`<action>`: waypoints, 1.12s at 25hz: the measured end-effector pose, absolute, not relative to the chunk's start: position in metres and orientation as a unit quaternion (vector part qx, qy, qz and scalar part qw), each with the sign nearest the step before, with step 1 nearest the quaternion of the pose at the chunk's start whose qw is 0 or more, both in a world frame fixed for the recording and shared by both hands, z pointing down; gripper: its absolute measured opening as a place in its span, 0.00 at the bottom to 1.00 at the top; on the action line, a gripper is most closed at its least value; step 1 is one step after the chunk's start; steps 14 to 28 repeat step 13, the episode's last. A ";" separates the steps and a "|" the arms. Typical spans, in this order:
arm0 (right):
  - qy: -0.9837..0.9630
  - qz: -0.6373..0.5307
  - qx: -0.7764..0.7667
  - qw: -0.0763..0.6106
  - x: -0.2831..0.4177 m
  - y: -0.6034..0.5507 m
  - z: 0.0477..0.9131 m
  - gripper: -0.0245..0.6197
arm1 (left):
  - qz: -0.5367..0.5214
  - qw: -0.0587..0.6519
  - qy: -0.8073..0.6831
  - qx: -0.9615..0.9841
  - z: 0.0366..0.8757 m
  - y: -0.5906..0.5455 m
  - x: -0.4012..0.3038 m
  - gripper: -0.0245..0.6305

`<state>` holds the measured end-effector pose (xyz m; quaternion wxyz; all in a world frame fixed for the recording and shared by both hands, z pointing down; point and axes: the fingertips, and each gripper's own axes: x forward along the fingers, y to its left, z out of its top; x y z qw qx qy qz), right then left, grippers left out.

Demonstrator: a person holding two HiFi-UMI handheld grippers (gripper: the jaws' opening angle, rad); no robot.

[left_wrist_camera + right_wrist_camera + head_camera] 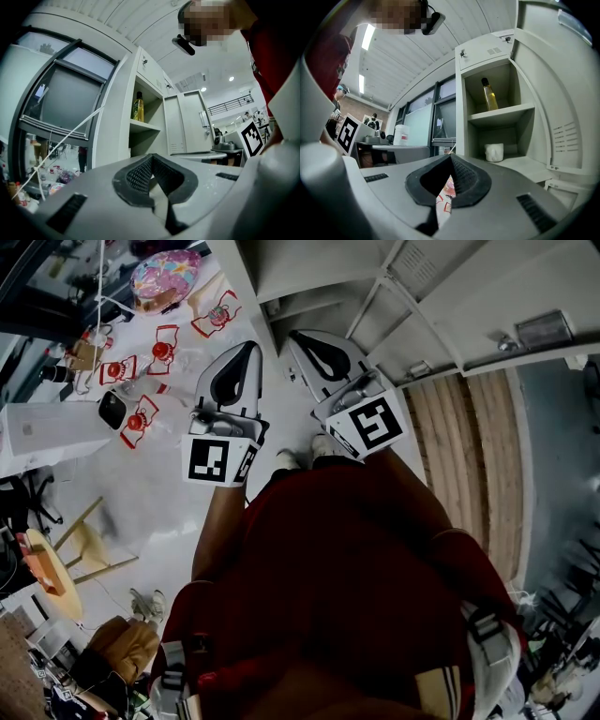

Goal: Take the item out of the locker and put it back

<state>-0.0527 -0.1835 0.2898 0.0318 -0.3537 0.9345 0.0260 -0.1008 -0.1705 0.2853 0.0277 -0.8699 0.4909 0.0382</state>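
Observation:
The grey locker (487,51) stands with its door (555,93) swung wide. A yellow bottle (490,94) stands upright on its upper shelf, and a white roll (494,152) sits on the shelf below. The left gripper view shows the same bottle (137,107) further off. My left gripper (151,156) and right gripper (451,156) are both shut with nothing between their pads, and both are well short of the locker. From the head view the left gripper (251,346) and right gripper (294,335) are held side by side in front of a red shirt, pointing toward the locker's base (309,277).
Several red-and-white items (141,418) lie on the pale floor to the left, with a colourful bag (167,277) beyond them. A white box (47,432) and a wooden stool (80,554) stand at the left. A wooden panel (469,456) runs along the right.

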 end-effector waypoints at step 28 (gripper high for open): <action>0.932 0.027 -0.360 0.035 -0.044 -0.175 0.286 0.03 | 0.045 0.034 0.494 -0.868 0.278 -0.160 -0.097 0.05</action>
